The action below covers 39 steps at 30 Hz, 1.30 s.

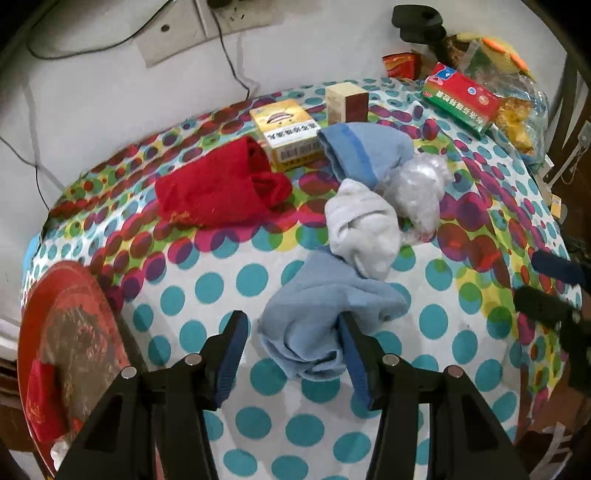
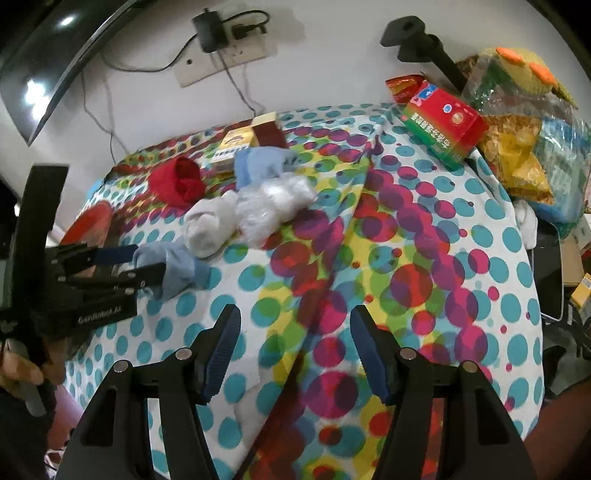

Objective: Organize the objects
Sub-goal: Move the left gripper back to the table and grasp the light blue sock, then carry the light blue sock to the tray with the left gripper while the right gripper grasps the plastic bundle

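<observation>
Left tongs (image 1: pixel 293 334): spread wide around a crumpled pale blue sock (image 1: pixel 325 314), one finger touching its fold; no firm grip shown. Right tongs (image 2: pixel 295 339): wide apart, holding nothing, over bare spotted cloth (image 2: pixel 406 258). Only the right view shows the left tongs from the side. Only the left view shows the red plate (image 1: pixel 55 332) clearly. Surface: dotted cloth, white wall behind with socket and cables. Sock lies near edge, just beside white sock (image 1: pixel 364 229); red sock (image 1: pixel 218 192), second blue sock (image 1: pixel 365 147), boxes beyond.

Polka-dot tablecloth (image 2: pixel 406 258), wall socket w/ charger (image 2: pixel 210 26), red plate (image 1: pixel 66 295).
</observation>
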Motion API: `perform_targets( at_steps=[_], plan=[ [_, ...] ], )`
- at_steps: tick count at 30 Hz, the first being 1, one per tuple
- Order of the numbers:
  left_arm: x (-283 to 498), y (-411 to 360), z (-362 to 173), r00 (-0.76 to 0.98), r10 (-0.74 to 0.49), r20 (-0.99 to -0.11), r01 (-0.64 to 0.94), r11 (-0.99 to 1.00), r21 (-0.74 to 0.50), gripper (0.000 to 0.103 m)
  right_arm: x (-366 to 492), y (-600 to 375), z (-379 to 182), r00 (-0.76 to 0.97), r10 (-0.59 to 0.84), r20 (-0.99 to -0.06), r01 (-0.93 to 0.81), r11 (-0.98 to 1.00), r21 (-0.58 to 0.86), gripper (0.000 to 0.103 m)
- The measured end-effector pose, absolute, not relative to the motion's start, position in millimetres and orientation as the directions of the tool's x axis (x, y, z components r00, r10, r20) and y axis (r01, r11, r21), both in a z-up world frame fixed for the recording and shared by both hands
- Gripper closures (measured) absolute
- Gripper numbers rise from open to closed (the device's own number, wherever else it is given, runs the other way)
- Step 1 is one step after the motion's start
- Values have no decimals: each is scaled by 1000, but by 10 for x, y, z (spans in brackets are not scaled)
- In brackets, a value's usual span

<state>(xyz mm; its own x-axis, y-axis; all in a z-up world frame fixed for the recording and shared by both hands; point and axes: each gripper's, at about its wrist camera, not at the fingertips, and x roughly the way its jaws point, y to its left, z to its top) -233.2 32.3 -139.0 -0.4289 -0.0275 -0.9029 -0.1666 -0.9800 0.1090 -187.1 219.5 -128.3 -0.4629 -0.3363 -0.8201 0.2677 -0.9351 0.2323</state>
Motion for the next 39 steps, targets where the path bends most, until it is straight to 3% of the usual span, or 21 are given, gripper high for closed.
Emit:
perform_targets(
  at_steps=[8, 10, 16, 30, 39],
  plan=[
    [-2332, 208, -1428, -441, 57, -896, -135, -991, 3, 52, -2089, 2130, -1312, -469, -373, -800, 268, -924, 274, 43],
    [-2317, 218, -1421, -435, 93, -895, -145, -989, -32, 69, -2121, 2087, -1331, -464, -383, -799, 276, -919, 280, 43],
    [-2213, 378, -1391, -452, 51, -891, -184, -982, 38, 77, -2193, 1974, -1377, -453, -399, -797, 288, -912, 294, 43],
    [-1926, 126, -1214, -424, 102, -900, -145, -989, -44, 78, -2450, 1763, -1428, -464, -378, -801, 277, -921, 274, 43],
    [-1756, -155, -978, -451, 88, -888, -108, -993, -44, 78, -2660, 1618, -1512, -484, -342, -806, 250, -936, 248, 51]
  ],
)
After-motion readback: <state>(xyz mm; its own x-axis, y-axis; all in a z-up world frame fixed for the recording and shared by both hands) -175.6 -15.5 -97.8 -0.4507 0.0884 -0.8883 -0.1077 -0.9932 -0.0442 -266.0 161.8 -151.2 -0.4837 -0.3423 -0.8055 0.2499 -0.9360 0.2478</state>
